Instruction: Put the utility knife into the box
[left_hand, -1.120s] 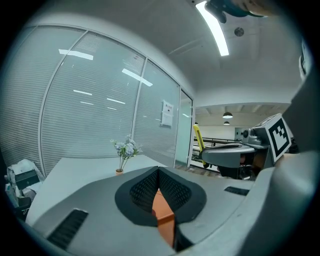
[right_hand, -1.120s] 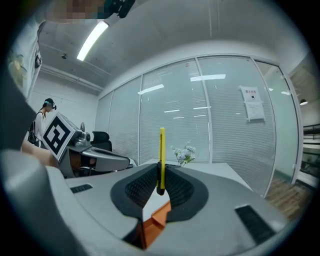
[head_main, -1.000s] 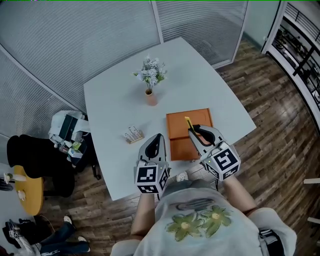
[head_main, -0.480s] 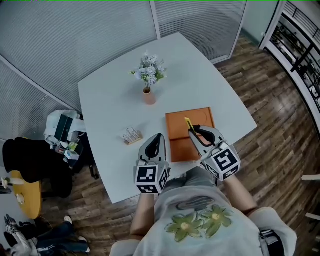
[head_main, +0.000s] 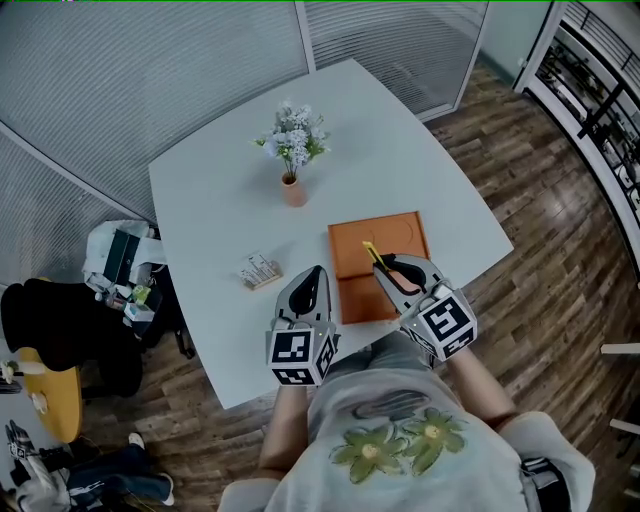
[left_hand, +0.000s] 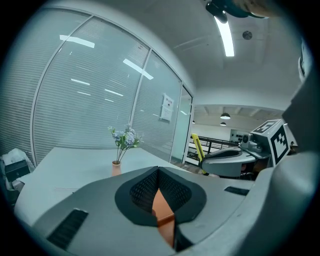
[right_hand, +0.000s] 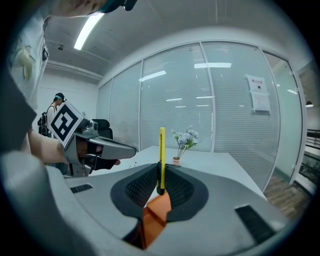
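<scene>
A glass-walled office with a dark plank floor holds a pale tabletop (head_main: 400, 150), seen from above the person standing at its near edge. A flat orange box (head_main: 350, 255) lies open on it; the box's near right corner is covered by the right claw (head_main: 385, 268). That claw hangs over the box, clamped on a yellow utility knife (head_main: 371, 255) that rises upright from between the jaws (right_hand: 161, 155). Whether its blade is out cannot be made out. Left of the box, the left claw (head_main: 316, 275) is held with its jaws pressed together on nothing. A small vase of flowers (head_main: 291, 160) stands beyond the box, and a little pack (head_main: 261, 270), too small to identify, lies to the box's left.
</scene>
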